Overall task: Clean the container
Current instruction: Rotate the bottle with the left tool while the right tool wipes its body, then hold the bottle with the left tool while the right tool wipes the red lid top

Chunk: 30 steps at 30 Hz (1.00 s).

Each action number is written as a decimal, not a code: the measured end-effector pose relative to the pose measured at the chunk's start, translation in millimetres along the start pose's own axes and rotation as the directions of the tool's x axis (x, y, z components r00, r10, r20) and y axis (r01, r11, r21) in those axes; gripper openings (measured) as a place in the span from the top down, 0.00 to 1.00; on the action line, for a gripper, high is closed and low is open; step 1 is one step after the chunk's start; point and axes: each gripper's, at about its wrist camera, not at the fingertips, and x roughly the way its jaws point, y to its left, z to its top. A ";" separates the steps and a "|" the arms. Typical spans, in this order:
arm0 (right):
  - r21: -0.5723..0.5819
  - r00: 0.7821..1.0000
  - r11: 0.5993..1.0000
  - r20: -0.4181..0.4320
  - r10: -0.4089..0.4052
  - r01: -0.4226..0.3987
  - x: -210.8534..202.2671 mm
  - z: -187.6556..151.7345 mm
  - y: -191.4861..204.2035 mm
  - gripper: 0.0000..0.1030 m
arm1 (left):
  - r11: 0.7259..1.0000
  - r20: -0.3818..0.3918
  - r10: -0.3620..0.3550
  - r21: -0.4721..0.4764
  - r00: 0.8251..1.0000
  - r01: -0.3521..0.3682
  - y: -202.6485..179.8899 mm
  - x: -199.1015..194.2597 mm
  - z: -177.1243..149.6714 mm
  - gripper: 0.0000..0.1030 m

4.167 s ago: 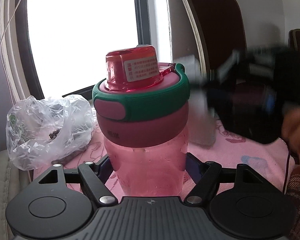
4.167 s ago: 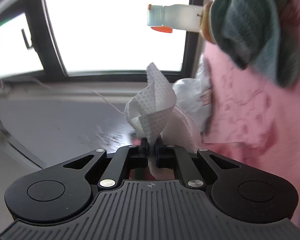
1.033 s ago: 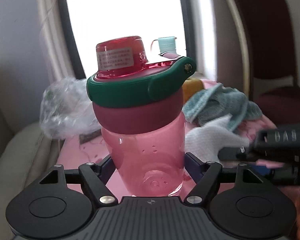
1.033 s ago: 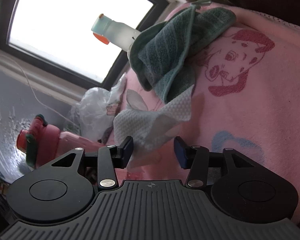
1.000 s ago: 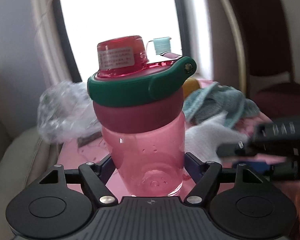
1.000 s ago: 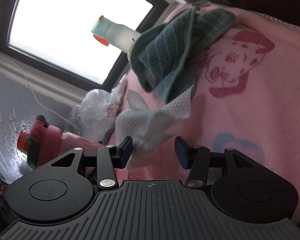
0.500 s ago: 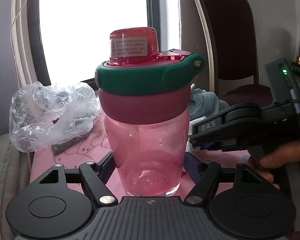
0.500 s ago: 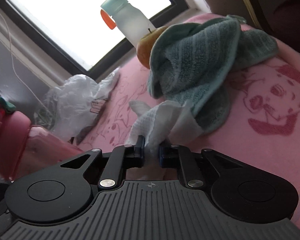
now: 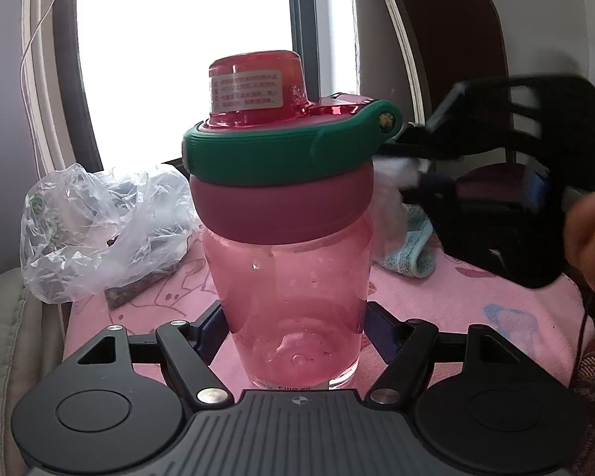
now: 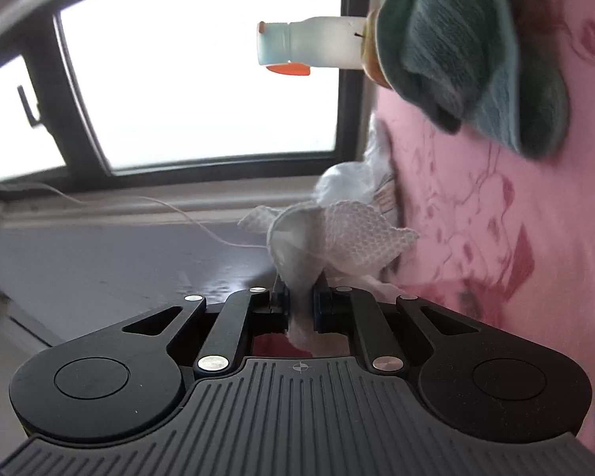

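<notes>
Centre of the left wrist view: translucent pink bottle (image 9: 293,297) with maroon collar (image 9: 281,206), green lid band (image 9: 273,150) and red cap (image 9: 254,83). Right of the right wrist view: pink cartoon-printed cloth (image 10: 496,238), teal ribbed towel (image 10: 468,39); centre, white dimpled paper towel (image 10: 345,242).

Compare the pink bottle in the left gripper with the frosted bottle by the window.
The pink bottle is wide and see-through pink; the frosted bottle is slimmer and cloudy white. The pink bottle has a green-rimmed lid with a red dome; the frosted bottle has a pale blue cap with an orange tab. The pink bottle stands between the left gripper's jaws; the frosted bottle stands free, partly behind the green towel. Both are capped.
</notes>
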 end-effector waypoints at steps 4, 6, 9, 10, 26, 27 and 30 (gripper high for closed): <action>-0.112 0.960 0.954 0.004 -0.281 0.280 15.5 -6.1 -7.4 0.89 | 1.000 -0.006 0.006 -0.003 1.000 -0.006 0.1 0.3 0.5 0.31; -0.145 0.936 0.926 0.010 -0.351 0.349 14.3 -12.2 -16.6 0.89 | 1.000 -0.008 0.008 -0.001 1.000 -0.008 -0.4 0.4 0.8 0.31; -0.120 0.939 0.933 -0.010 -0.343 0.340 2.7 -15.2 -21.0 0.89 | 1.000 -0.008 0.007 0.002 1.000 -0.007 -0.2 0.4 0.6 0.31; -0.144 0.939 0.930 -0.010 -0.343 0.339 -0.9 -18.8 -15.3 0.89 | 1.000 -0.009 0.007 0.003 1.000 -0.007 -0.3 0.4 0.7 0.31; -0.173 0.927 0.912 0.014 -0.374 0.371 -9.8 -29.1 -12.5 0.90 | 1.000 -0.013 0.010 0.008 1.000 -0.010 -1.9 0.8 2.3 0.31; -0.214 0.925 0.901 0.037 -0.378 0.377 -14.2 -32.1 -4.2 0.90 | 1.000 -0.015 0.010 0.008 1.000 -0.010 -1.8 1.0 3.0 0.30; -0.356 0.918 0.848 0.098 -0.384 0.392 -24.0 -32.4 32.3 0.90 | 1.000 -0.015 0.020 -0.017 1.000 -0.020 -1.4 -1.2 3.9 0.30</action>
